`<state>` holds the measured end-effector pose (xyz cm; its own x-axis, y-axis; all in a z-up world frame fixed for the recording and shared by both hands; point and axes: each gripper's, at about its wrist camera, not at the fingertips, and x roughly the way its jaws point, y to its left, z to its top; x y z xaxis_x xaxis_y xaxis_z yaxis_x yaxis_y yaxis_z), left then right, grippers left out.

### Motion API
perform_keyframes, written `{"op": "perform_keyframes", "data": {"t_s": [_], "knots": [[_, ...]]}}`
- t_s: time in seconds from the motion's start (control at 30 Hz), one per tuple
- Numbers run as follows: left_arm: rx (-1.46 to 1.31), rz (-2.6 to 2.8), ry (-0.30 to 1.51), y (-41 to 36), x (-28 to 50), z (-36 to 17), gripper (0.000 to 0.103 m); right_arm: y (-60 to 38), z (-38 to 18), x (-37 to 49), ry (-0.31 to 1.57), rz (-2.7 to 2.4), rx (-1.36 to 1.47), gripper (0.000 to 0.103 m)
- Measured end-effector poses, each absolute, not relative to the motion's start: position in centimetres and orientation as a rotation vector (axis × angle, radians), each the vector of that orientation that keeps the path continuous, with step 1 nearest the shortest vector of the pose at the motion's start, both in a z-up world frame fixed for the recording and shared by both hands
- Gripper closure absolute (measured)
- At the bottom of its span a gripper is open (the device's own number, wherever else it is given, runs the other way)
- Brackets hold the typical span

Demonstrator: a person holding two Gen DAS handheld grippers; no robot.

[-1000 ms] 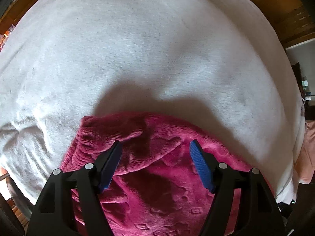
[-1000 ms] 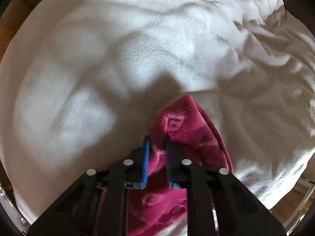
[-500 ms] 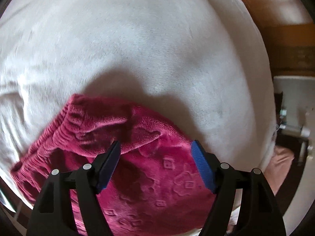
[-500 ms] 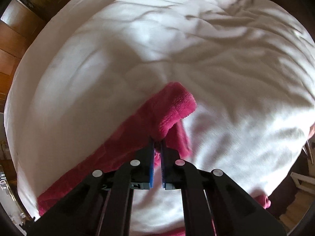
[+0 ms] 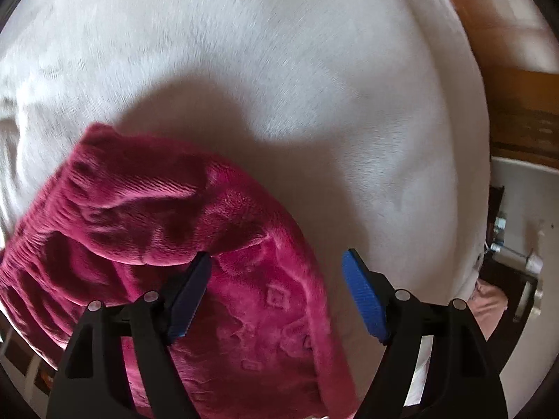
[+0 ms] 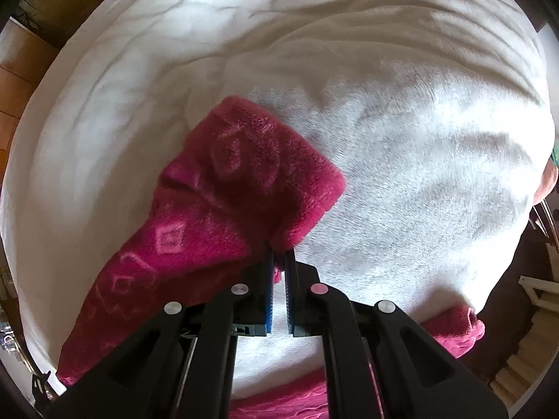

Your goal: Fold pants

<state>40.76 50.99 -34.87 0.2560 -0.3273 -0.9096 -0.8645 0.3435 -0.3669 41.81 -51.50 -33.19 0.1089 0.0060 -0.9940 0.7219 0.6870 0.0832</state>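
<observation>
Pants (image 6: 223,209) mid-fold on white blanket (image 6: 401,139), right gripper (image 6: 278,262) pinched tight on the leg-end hem, left gripper (image 5: 276,269) jaws opening, gripping nothing

Magenta fleece pants lie on the blanket near the bed's near edge; in left wrist view the elastic waistband (image 5: 52,237) bunches at left and the body sits loose between the left pads, no pad pressing on it. In right wrist view the leg end hangs lifted from the shut jaws and trails down to near left, more fabric showing at near right. Risks: only a thin bite of plush hem is held, so it may slip out under drag; with the waist end freed, pulling the leg could slide or rumple the whole garment; fold edges may land skewed
</observation>
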Motion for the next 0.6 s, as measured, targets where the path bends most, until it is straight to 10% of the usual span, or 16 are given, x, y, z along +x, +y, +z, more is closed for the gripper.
{"op": "perform_keyframes", "data": {"t_s": [0.13, 0.3, 0.6], "knots": [[-1.224, 0.591, 1.350, 50.4, 40.7, -36.0, 0.038, -51.3, -33.3, 41.4, 1.374, -0.595, 0.634, 0.098], [-1.241, 0.599, 1.378, 50.3, 39.3, -36.5, 0.092, -51.1, -32.2, 40.9, 1.352, -0.588, 0.628, 0.098], [-1.223, 0.460, 1.294, 50.6, 36.2, -31.2, 0.096, -50.9, -26.5, 42.0, 1.222, -0.523, 0.651, 0.098]]}}
